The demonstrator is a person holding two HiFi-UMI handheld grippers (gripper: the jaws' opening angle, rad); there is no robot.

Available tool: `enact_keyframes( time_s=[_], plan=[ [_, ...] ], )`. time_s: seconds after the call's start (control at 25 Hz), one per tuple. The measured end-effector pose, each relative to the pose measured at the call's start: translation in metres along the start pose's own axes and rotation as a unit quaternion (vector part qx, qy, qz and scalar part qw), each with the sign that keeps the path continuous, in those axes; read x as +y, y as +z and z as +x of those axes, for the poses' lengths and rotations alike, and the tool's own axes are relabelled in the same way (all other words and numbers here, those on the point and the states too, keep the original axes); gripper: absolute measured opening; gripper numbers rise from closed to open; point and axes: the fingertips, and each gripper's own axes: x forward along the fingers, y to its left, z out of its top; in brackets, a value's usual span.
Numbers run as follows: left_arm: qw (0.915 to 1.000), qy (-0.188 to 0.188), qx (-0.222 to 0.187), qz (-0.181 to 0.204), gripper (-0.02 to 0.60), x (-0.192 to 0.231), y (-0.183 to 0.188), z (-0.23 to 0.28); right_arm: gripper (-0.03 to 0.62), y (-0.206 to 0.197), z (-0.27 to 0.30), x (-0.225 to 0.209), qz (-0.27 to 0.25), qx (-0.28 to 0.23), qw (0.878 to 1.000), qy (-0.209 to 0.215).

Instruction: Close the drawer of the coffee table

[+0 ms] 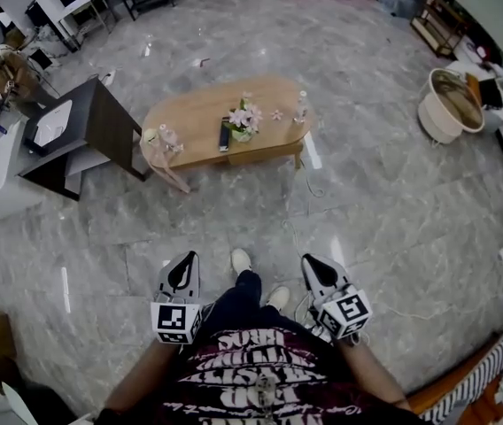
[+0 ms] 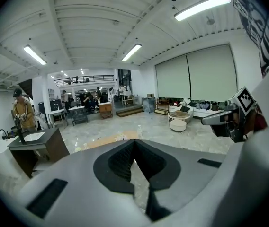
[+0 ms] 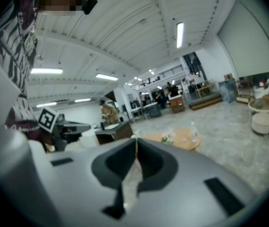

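Grey marble floor (image 1: pixel 393 211) spreads out under the person, who stands facing the low furniture with 2 white shoes (image 1: pixel 241 259) showing below dark trousers. The left gripper (image 1: pixel 188 259) is held out at waist level on the person's 11 o'clock side. Its jaws are pressed together with nothing between them, and its marker cube sits close to the body. The right gripper (image 1: pixel 309 262) mirrors it on the 1 o'clock side, its jaws also pressed together on nothing. Both point out across the floor, tilted a little downward, well apart from any furniture.

Straight ahead at 12 o'clock, well away from both tools, stands the oval wooden coffee table (image 1: pixel 198 113). On its top are a small vase of pink flowers (image 1: pixel 243 120), a dark remote (image 1: pixel 224 134) just beside the vase, and a clear bottle (image 1: pixel 302 106) toward the right end. A pale panel (image 1: pixel 312 151) juts out from under that right end, and I cannot tell whether it is the drawer.

At 10 o'clock sits a dark stand (image 1: pixel 101 122) with a white basin on top. At 2 o'clock, farther off, is a round cream tub (image 1: pixel 430 113).
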Motion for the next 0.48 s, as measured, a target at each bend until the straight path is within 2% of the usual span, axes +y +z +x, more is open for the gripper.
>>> enact_keyframes(
  time_s=[0.16,0.48],
  plan=[
    [0.9997,-0.009,0.011,-0.02,0.021,0.001,-0.006,0.019,0.035,-0.008,0.006,-0.014,0.008,0.019,1.0,-0.019],
    [0.9986,-0.031,0.012,-0.04,0.021,0.018,-0.002,0.063,0.035,0.007,0.039,-0.026,-0.003,0.044,0.998,-0.036]
  ],
)
